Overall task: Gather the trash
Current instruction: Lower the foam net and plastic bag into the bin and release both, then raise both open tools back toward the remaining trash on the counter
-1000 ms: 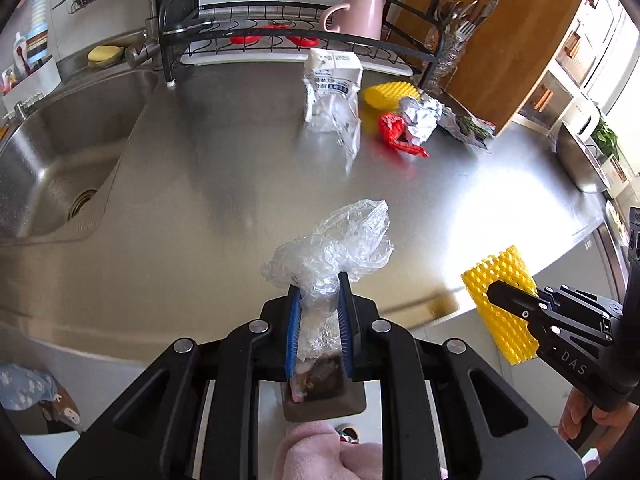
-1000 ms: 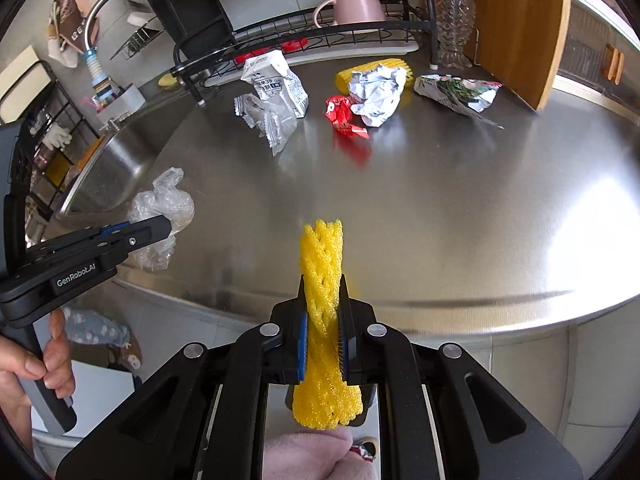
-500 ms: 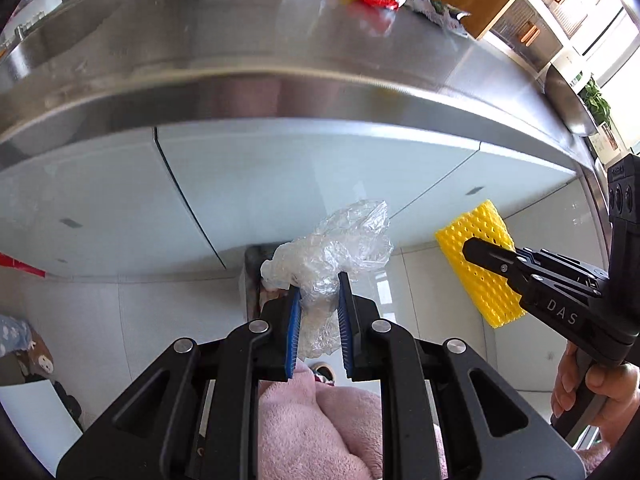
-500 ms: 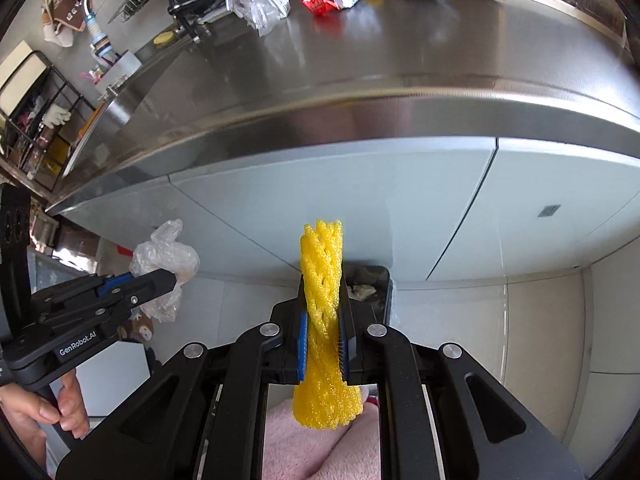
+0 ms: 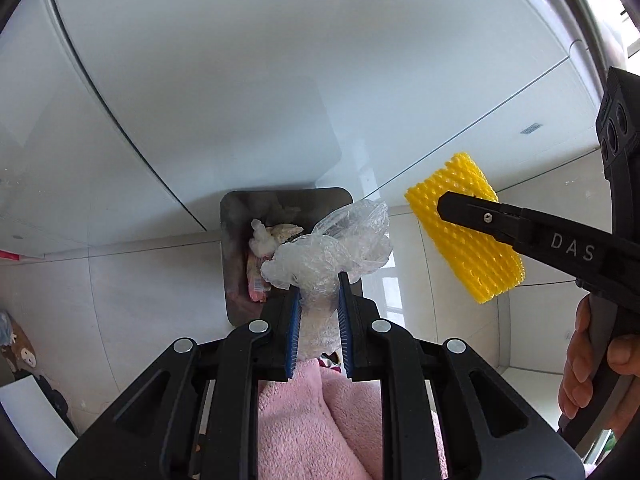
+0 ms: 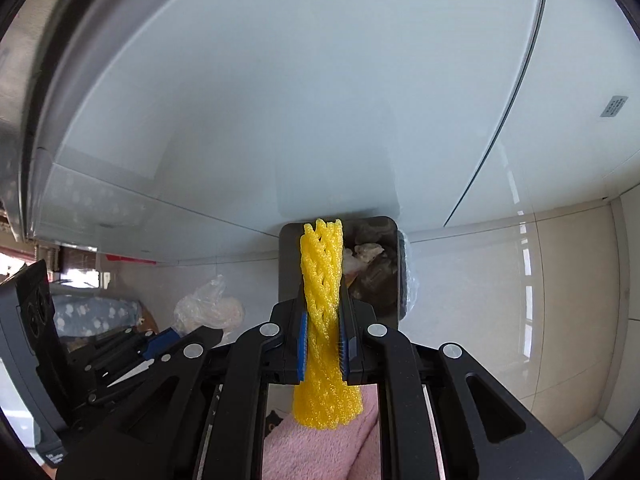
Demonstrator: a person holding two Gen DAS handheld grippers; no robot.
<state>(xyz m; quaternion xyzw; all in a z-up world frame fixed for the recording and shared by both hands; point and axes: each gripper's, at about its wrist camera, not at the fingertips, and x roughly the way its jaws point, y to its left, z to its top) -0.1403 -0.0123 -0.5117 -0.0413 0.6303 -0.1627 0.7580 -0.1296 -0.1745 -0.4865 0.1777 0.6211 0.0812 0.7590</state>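
Observation:
My left gripper point(image 5: 319, 280) is shut on a crumpled clear plastic bag point(image 5: 332, 248) and holds it over the open grey trash bin point(image 5: 234, 248) on the floor. The bin holds several scraps of trash. My right gripper point(image 6: 323, 280) is shut on a yellow foam fruit net point(image 6: 322, 276) and holds it over the same bin point(image 6: 288, 264). The net point(image 5: 464, 236) and right gripper point(image 5: 440, 204) also show at the right of the left wrist view. The left gripper point(image 6: 216, 330) with the bag point(image 6: 210, 308) shows at the lower left of the right wrist view.
White cabinet doors point(image 5: 224, 80) rise behind the bin, under the steel counter edge point(image 6: 24, 100). Pale floor tiles point(image 5: 140, 280) surround the bin. Pink fluffy sleeves point(image 5: 320, 420) show under both grippers. A patterned cloth point(image 6: 92, 314) lies at the left.
Both grippers have dropped from counter height to low in front of the cabinets, and now point down at the bin. Each still holds its piece of trash.

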